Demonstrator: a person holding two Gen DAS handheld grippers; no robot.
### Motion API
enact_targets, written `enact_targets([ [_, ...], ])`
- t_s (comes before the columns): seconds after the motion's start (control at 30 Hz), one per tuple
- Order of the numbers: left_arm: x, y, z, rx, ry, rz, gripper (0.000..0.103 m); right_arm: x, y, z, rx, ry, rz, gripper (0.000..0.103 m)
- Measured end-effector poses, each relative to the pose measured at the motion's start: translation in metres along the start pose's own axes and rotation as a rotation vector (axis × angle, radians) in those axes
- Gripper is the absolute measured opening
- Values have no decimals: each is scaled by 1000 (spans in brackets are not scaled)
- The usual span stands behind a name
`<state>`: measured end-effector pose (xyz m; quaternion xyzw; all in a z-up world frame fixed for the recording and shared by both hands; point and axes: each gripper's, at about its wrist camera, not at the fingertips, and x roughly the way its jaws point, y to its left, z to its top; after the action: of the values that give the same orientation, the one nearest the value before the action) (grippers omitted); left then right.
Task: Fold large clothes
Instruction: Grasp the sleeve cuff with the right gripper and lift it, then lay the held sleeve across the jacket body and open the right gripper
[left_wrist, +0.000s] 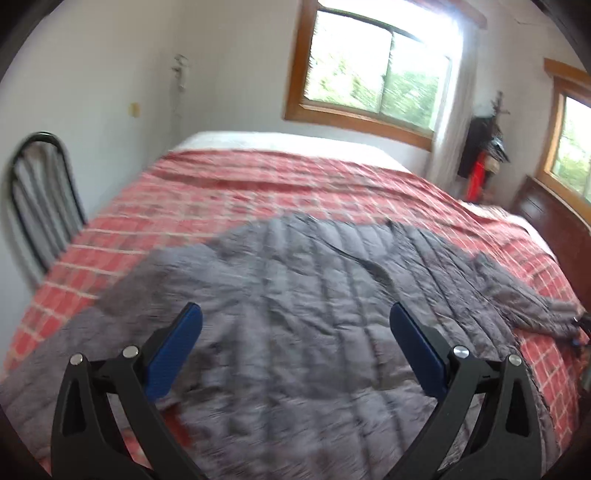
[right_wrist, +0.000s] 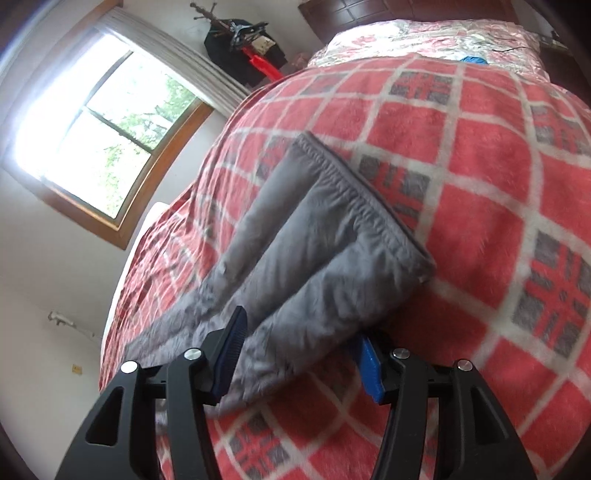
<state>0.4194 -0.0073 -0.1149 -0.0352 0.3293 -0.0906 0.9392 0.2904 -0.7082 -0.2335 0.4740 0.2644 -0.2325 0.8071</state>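
A grey quilted jacket (left_wrist: 303, 295) lies spread out on a red plaid blanket (left_wrist: 229, 192) that covers the bed. My left gripper (left_wrist: 295, 308) hovers over the jacket's body, jaws wide open and nothing between the blue pads (left_wrist: 173, 354). One sleeve runs off toward the right edge of the bed (left_wrist: 517, 299). In the right wrist view that grey sleeve (right_wrist: 325, 236) lies flat on the blanket (right_wrist: 480, 206), with its elastic cuff at the far end. My right gripper (right_wrist: 299, 328) straddles the sleeve's near part, open, and the fabric is not pinched. The sleeve partly hides the right pad.
A black metal chair (left_wrist: 40, 192) stands by the bed's left side. A dark wooden headboard (left_wrist: 546, 225) and a coat stand (left_wrist: 484, 155) with dark and red clothes are on the right. Floral bedding (right_wrist: 406, 37) and a small blue object (right_wrist: 474, 59) lie near the headboard.
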Motion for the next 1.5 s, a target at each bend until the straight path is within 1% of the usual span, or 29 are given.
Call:
enact_targets([
  [0.03, 8, -4, -1, 15, 11, -5, 100, 1, 6, 3, -27, -14, -20, 42],
  [0.07, 21, -10, 0, 39, 27, 8, 100, 1, 13, 6, -58, -31, -34, 34],
  [0.17, 47, -16, 0, 73, 74, 15, 100, -10, 35, 13, -140, -94, -43, 18],
  [0.23, 55, -14, 2, 66, 92, 10, 100, -20, 60, 16, -207, -139, -35, 14],
  [0.3, 57, -10, 3, 47, 100, 7, 100, -30, 86, 15, -268, -168, -19, 12],
  [0.4, 58, -3, 6, 18, 107, 15, 100, -51, 143, 1, -401, -208, 27, 11],
  [0.43, 58, 0, 6, 7, 117, 12, 100, -59, 154, -4, -434, -212, 38, 11],
  [0.5, 59, 3, 6, -3, 127, 12, 100, -69, 197, -24, -539, -219, 67, 11],
  [0.57, 57, 6, 5, -10, 130, 10, 100, -76, 230, -44, -621, -223, 95, 10],
  [0.6, 56, 6, 4, -10, 132, 7, 100, -79, 254, -60, -681, -222, 116, 10],
  [0.7, 52, 8, 4, -7, 128, 15, 100, -79, 305, -101, -813, -199, 154, 10],
  [0.77, 50, 11, 5, -10, 133, 15, 100, -75, 325, -124, -880, -182, 171, 10],
  [0.8, 49, 13, 6, -11, 135, 18, 100, -70, 344, -144, -937, -172, 180, 10],
  [0.87, 49, 16, 8, -10, 138, 27, 100, -65, 357, -173, -1013, -155, 186, 10],
  [0.9, 48, 17, 9, -13, 137, 31, 100, -57, 373, -195, -1073, -147, 183, 10],
  [1.0, 48, 21, 13, -22, 140, 30, 100, -34, 393, -247, -1210, -114, 174, 10],
  [1.03, 48, 23, 14, -23, 143, 30, 100, -29, 395, -257, -1237, -104, 173, 10],
  [1.1, 48, 26, 16, -21, 143, 32, 100, -7, 406, -301, -1347, -74, 148, 10],
  [1.2, 49, 36, 17, -18, 143, 47, 100, 28, 407, -342, -1436, 35, 110, 11],
  [1.23, 50, 42, 15, -28, 147, 55, 100, 36, 403, -352, -1462, 49, 99, 15],
  [1.27, 51, 47, 14, -36, 155, 60, 100, 45, 401, -361, -1489, 73, 88, 20],
  [1.3, 54, 51, 13, -42, 167, 65, 100, 54, 399, -371, -1520, 124, 77, 23],
  [1.33, 56, 55, 11, -45, 178, 71, 100, 61, 397, -378, -1537, 150, 70, 25],
  [1.43, 56, 63, 7, -66, 197, 67, 100, 69, 392, -394, -1588, 186, 39, 31],
  [1.47, 56, 64, 7, -72, 202, 61, 100, 67, 391, -396, -1599, 178, 32, 31],
  [1.5, 55, 63, 7, -72, 207, 56, 100, 60, 390, -396, -1600, 170, 53, 34],
])
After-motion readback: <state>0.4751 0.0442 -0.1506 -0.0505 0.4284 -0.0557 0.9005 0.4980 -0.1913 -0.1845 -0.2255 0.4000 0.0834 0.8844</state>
